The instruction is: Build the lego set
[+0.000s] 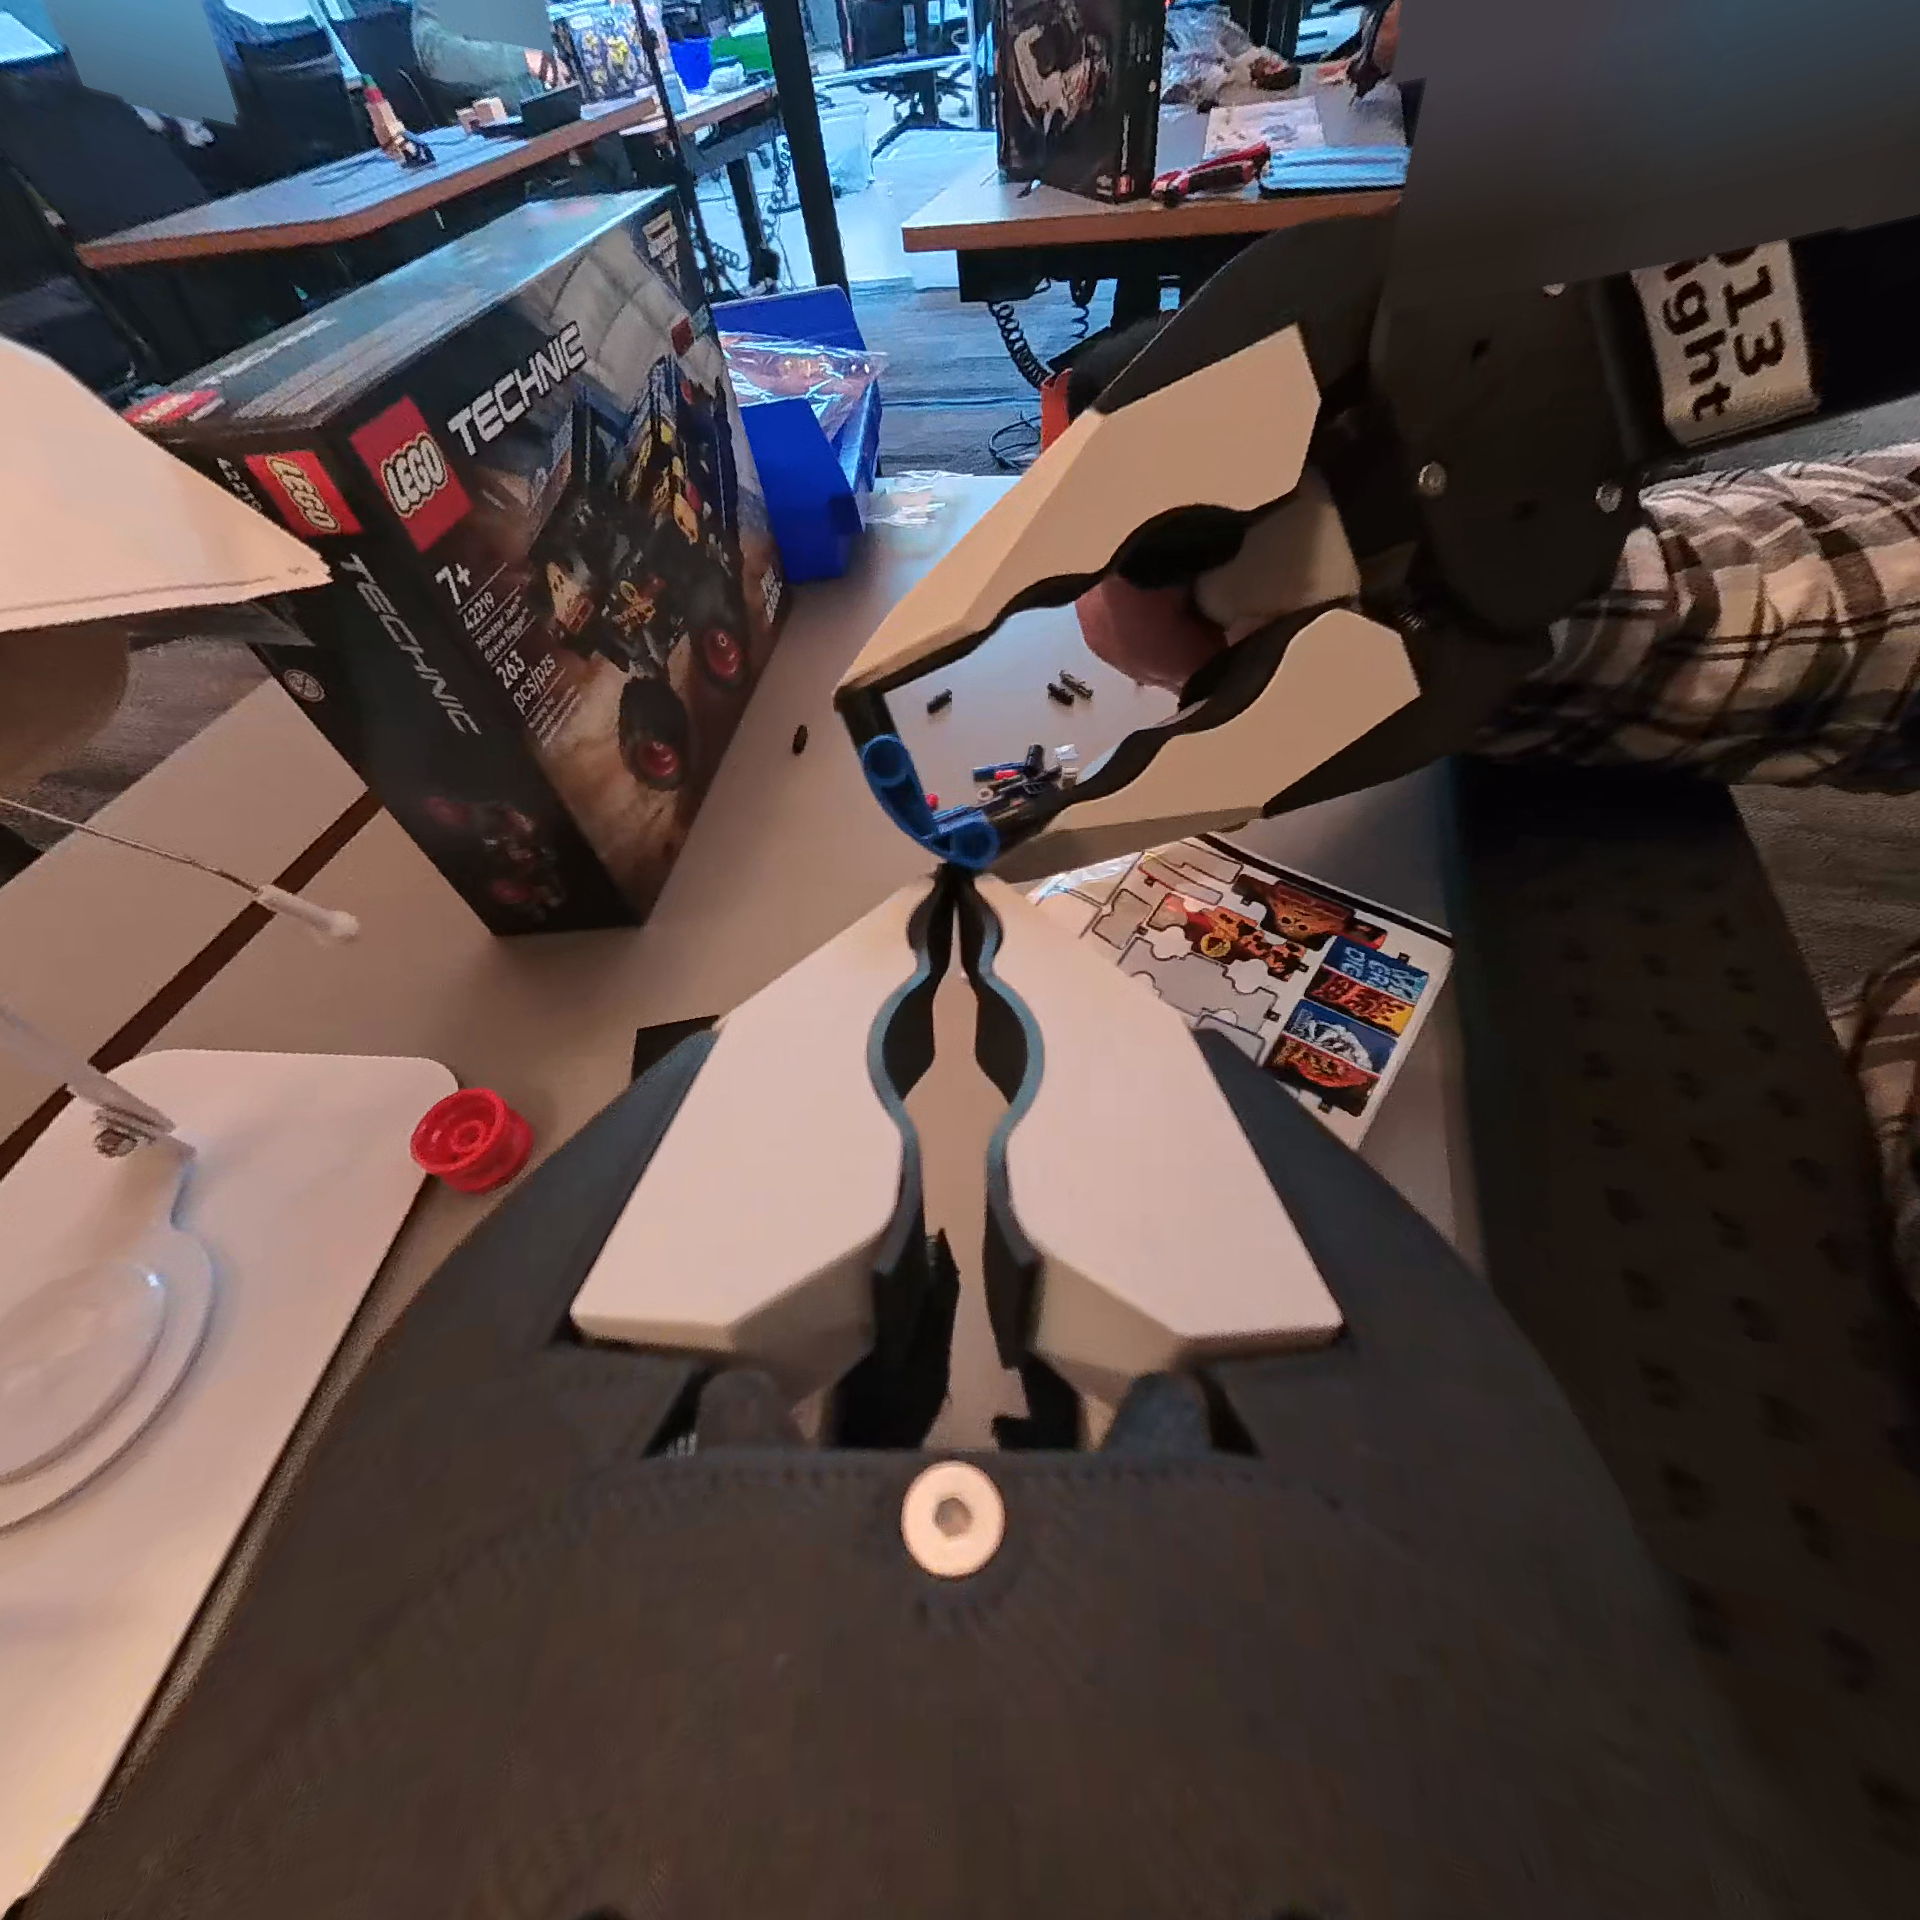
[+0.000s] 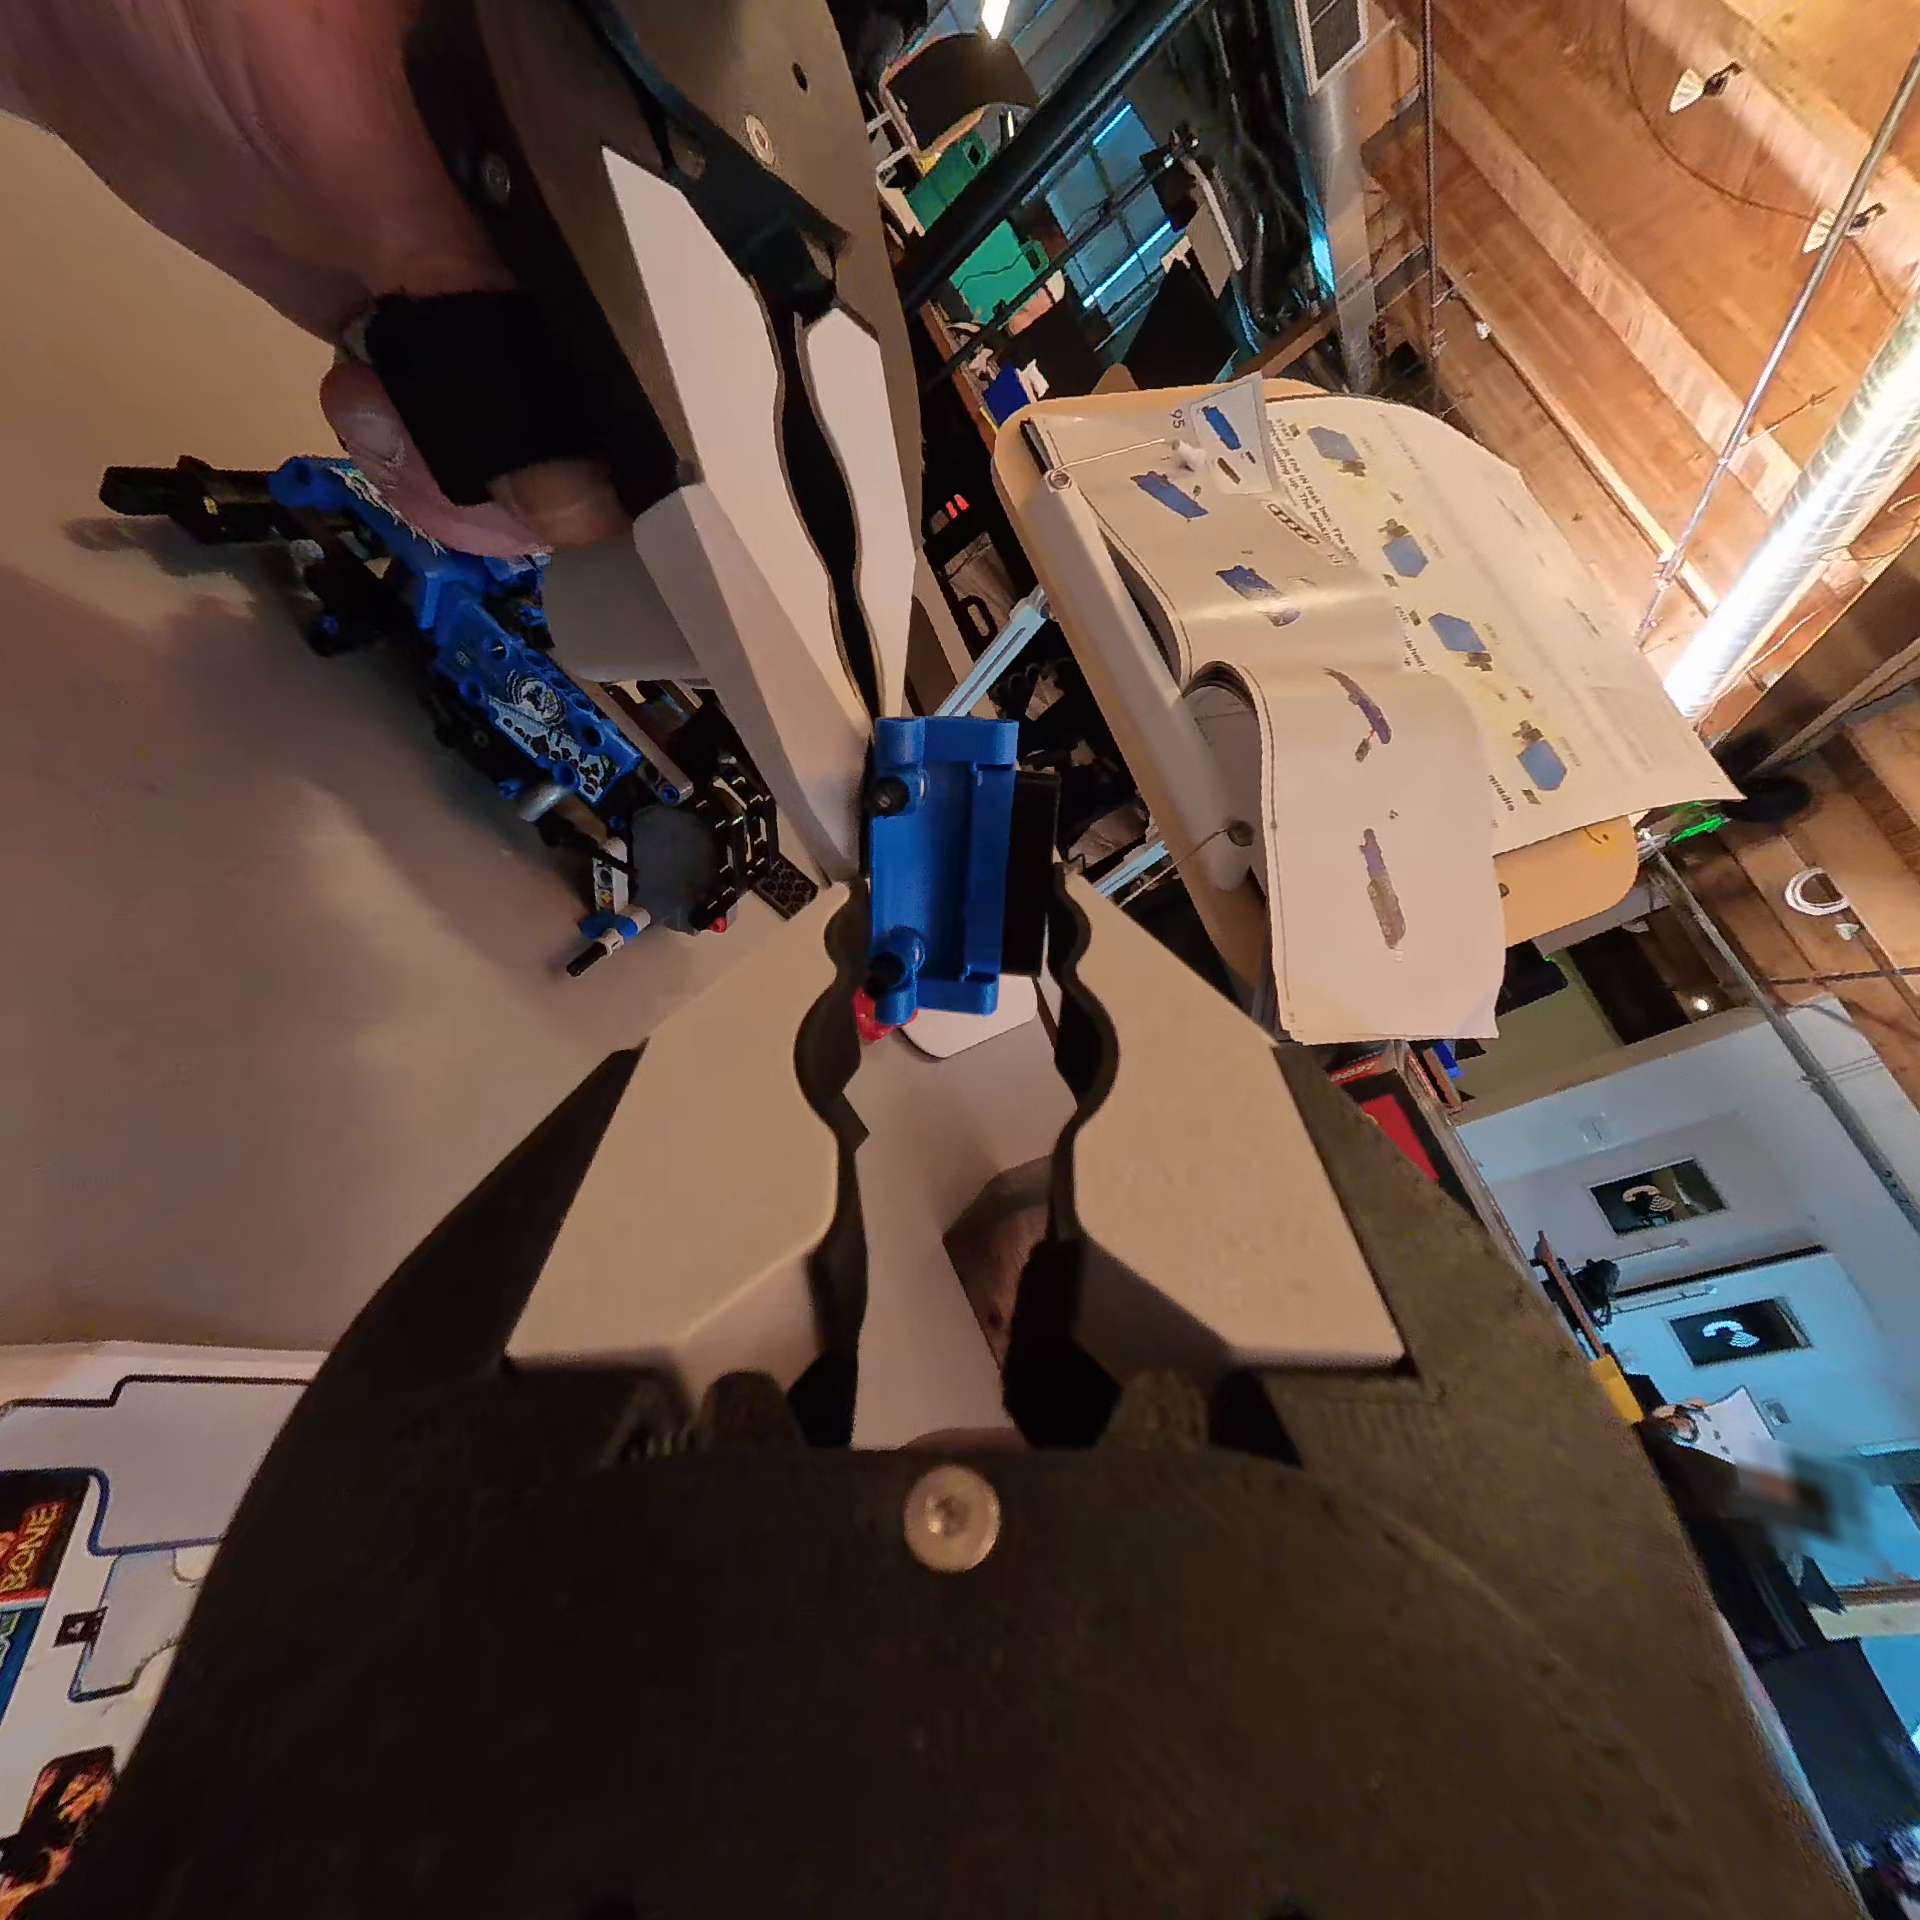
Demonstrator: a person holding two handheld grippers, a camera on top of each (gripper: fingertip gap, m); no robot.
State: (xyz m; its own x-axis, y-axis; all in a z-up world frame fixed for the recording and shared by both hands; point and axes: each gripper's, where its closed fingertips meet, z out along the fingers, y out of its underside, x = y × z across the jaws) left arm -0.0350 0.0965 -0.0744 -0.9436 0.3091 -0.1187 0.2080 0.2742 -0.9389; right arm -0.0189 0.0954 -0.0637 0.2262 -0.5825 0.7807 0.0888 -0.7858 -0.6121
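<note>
Between both tongs, blue panel [image 2: 940, 862], ribbed, perhaps pinned

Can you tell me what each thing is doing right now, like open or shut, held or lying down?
Left gripper: jaws shut on a small black pin.
Right gripper: jaws shut on the blue panel.
Lego box: standing upright, flap open.
Red wheel hub: lying loose on the table.
Instruction booklet: open on its stand.
Half-built truck: resting on the table.
</note>
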